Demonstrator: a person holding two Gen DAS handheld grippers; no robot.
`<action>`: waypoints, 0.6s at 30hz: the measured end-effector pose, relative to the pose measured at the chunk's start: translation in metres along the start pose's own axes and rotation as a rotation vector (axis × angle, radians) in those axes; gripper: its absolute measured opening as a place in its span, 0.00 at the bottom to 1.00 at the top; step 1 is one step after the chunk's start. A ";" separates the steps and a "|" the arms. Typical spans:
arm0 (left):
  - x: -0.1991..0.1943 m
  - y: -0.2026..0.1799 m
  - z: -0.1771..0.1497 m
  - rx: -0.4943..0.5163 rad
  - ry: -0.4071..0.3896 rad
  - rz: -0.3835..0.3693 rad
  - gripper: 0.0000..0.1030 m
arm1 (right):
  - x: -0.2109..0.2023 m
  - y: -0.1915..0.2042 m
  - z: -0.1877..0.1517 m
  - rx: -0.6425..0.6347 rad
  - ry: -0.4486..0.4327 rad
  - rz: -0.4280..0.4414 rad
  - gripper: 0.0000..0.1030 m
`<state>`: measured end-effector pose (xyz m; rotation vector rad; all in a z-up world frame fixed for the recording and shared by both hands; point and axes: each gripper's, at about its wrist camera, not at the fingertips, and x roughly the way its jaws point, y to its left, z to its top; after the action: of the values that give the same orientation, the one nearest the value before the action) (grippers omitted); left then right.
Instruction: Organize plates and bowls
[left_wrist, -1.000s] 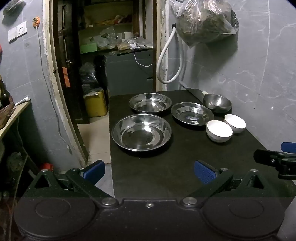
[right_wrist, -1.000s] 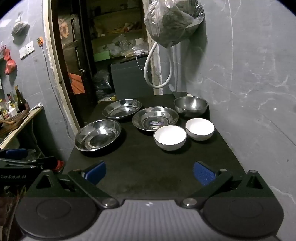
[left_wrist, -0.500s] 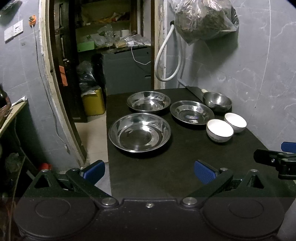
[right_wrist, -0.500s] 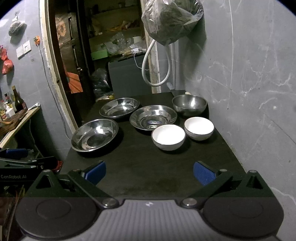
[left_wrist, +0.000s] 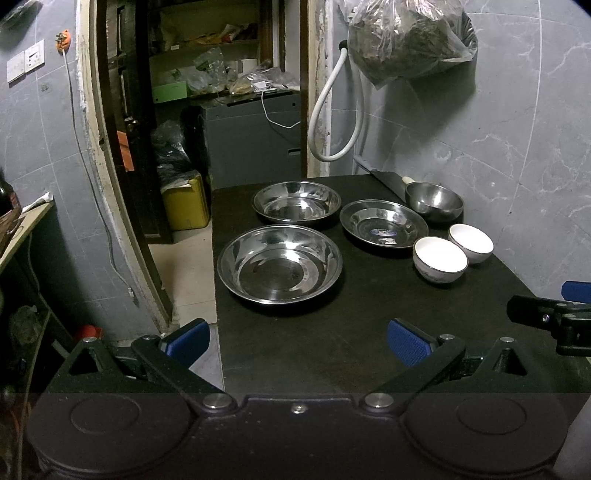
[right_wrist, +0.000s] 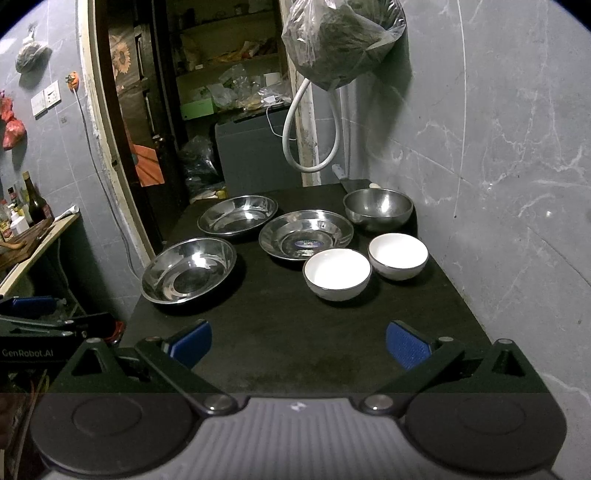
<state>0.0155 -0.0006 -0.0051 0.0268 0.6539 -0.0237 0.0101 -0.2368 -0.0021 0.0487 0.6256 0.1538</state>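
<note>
On a black table (left_wrist: 295, 343) (right_wrist: 280, 332) lie three steel plates: a large near one (left_wrist: 279, 263) (right_wrist: 189, 269), a far one (left_wrist: 296, 202) (right_wrist: 238, 215) and a stickered one (left_wrist: 384, 223) (right_wrist: 306, 234). A steel bowl (left_wrist: 434, 201) (right_wrist: 378, 208) stands at the back right. Two white bowls sit side by side, the nearer (left_wrist: 440, 258) (right_wrist: 337, 272) and the farther (left_wrist: 471, 243) (right_wrist: 398, 255). My left gripper (left_wrist: 295, 341) hangs open over the table's near left edge. My right gripper (right_wrist: 298, 343) is open over the near edge, empty.
A grey marbled wall (right_wrist: 498, 166) runs along the table's right side. A filled plastic bag (left_wrist: 406, 37) and a white hose (left_wrist: 332, 122) hang above the far end. Left of the table is a doorway (left_wrist: 184, 129) with a yellow canister (left_wrist: 184, 203) on the floor.
Both views have shifted slightly; the dishes sit a little further left in the left wrist view. Nothing on the table has moved and both grippers stay open.
</note>
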 end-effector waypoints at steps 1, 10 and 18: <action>0.001 0.000 0.000 0.000 0.000 0.000 0.99 | 0.000 0.000 0.000 0.000 0.000 0.000 1.00; 0.000 0.000 0.000 0.000 0.001 0.000 0.99 | 0.000 0.000 0.000 -0.001 -0.001 0.000 1.00; 0.000 0.000 0.000 0.001 0.001 0.001 0.99 | -0.001 0.001 -0.001 0.000 -0.001 0.001 1.00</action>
<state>0.0156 -0.0005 -0.0048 0.0275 0.6549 -0.0233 0.0085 -0.2365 -0.0017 0.0487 0.6248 0.1550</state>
